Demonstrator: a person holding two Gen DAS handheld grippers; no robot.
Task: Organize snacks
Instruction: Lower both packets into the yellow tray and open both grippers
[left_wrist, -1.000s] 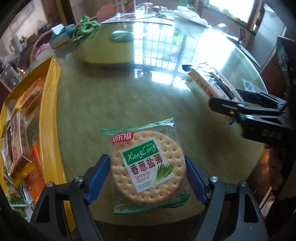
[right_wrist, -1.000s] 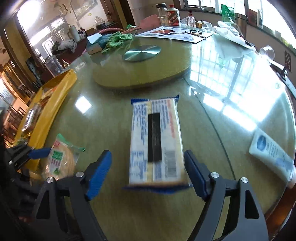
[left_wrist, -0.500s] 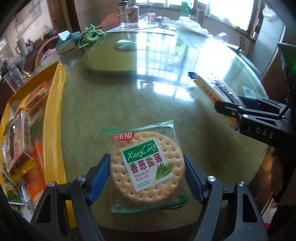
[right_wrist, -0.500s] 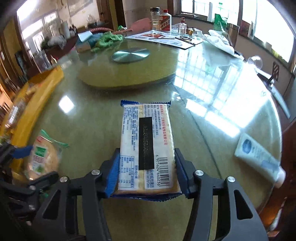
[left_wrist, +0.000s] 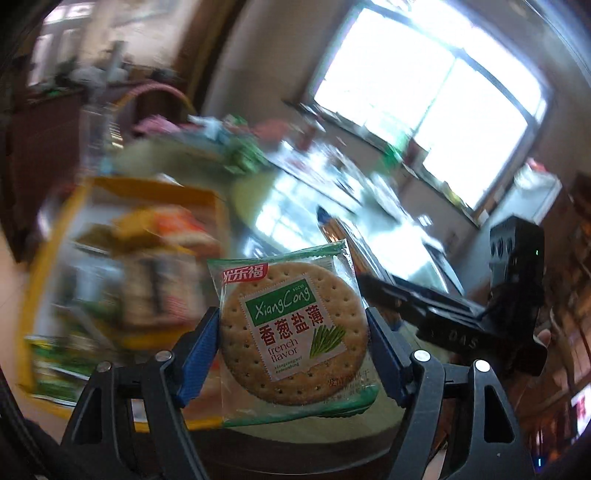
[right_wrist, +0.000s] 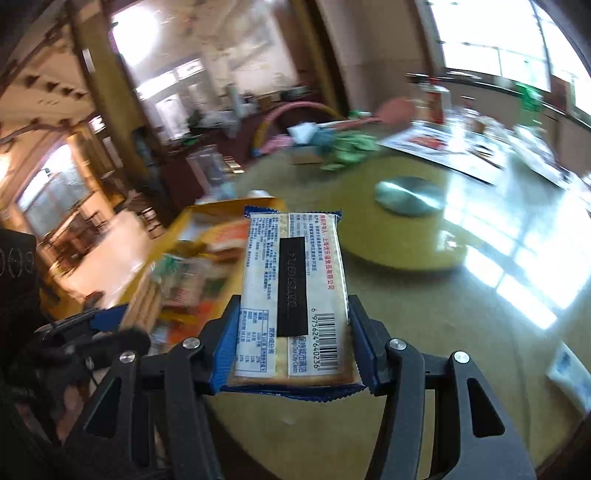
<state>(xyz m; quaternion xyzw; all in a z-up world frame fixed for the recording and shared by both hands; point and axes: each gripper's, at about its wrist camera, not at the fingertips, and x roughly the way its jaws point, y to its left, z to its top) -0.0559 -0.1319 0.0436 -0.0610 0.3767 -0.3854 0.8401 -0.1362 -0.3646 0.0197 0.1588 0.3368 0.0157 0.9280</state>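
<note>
Now left gripper (left_wrist: 293, 343) clamps round glossy-wrapped cracker pack (left_wrist: 293, 332); right gripper (right_wrist: 293, 349) clamps flat rectangular biscuit pack (right_wrist: 293, 291).

Bright window (left_wrist: 424, 107), glossy round table (right_wrist: 461, 280), wooden doorway (right_wrist: 92, 92), blurred clutter

Daylight from blown-out windows (left_wrist: 424, 107), glare on table (right_wrist: 517, 258); bkgd motion-blurred, fisheye edges dark.
</note>
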